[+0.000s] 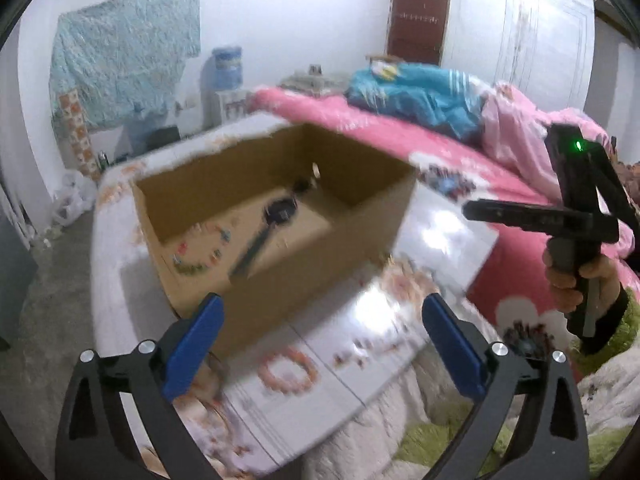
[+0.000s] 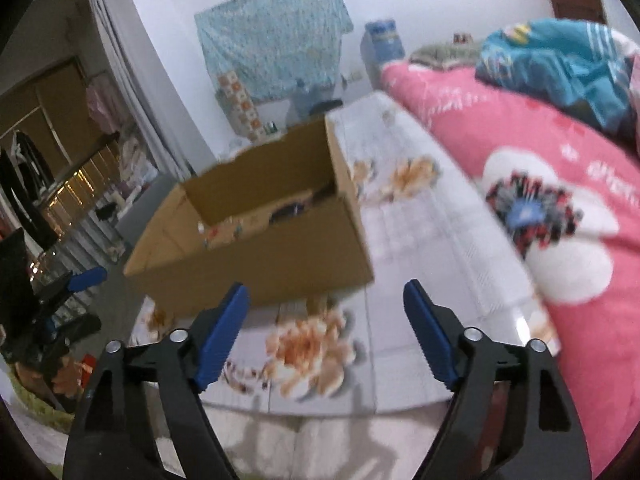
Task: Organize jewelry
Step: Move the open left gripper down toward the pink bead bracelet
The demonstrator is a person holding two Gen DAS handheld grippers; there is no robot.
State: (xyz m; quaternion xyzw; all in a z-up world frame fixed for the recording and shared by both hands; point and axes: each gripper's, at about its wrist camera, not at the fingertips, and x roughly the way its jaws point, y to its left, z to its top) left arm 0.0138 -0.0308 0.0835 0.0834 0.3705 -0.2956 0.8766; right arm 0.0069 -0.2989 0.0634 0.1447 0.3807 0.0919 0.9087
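Observation:
An open cardboard box (image 1: 304, 280) stands on a table with a flower-print cover (image 1: 360, 368). On its floor lie a dark wristwatch (image 1: 282, 210) and a string of coloured beads (image 1: 200, 256). My left gripper (image 1: 320, 320) hovers open just in front of the box's near wall, nothing between its blue pads. My right gripper (image 2: 326, 300) is also open and empty, over the table before the box (image 2: 256, 272). The watch (image 2: 288, 210) shows only partly over the box's rim. A hand (image 1: 568, 284) holds the right gripper's handle at the right.
A bed with a pink flowered quilt (image 2: 520, 168) runs along the table's right side, with blue clothing (image 1: 420, 96) on it. A water dispenser (image 1: 228, 76) stands by the far wall. Green fluffy fabric (image 1: 432, 440) lies below the table's near edge.

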